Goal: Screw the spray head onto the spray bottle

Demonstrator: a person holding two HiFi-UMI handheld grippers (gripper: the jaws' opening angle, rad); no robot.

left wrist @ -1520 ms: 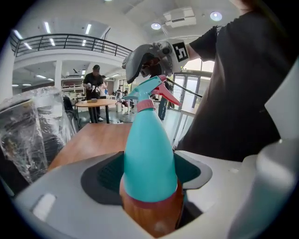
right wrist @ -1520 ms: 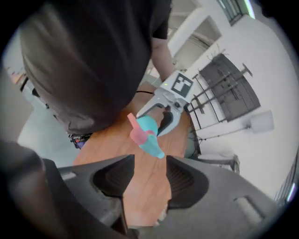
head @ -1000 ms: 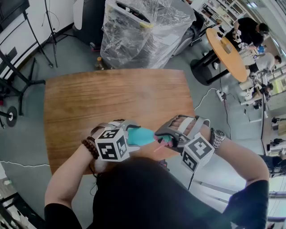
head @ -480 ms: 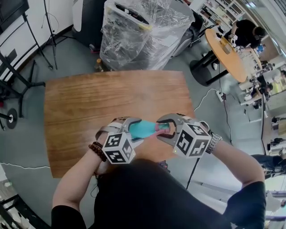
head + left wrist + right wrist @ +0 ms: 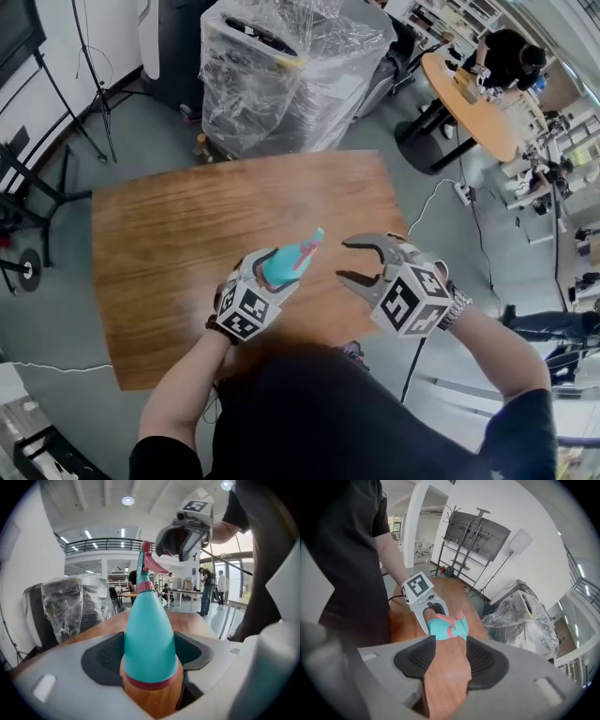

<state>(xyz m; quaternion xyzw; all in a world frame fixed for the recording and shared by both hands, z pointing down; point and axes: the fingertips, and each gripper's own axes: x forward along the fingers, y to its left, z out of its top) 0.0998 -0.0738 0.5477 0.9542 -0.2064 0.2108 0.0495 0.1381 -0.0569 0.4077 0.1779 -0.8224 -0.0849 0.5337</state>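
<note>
Spray bottle [image 5: 149, 639] clamped in left gripper [image 5: 279, 267], spray head [image 5: 147, 565] apparently on.

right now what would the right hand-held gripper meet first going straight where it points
Probably the spray bottle in the left hand-held gripper. The right hand-held gripper, jaws just opened and empty, faces it; depth unclear, maybe the wooden table.

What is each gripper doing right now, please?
Left gripper: closed on the spray bottle.
Right gripper: open and empty; its jaws have just opened.
</note>
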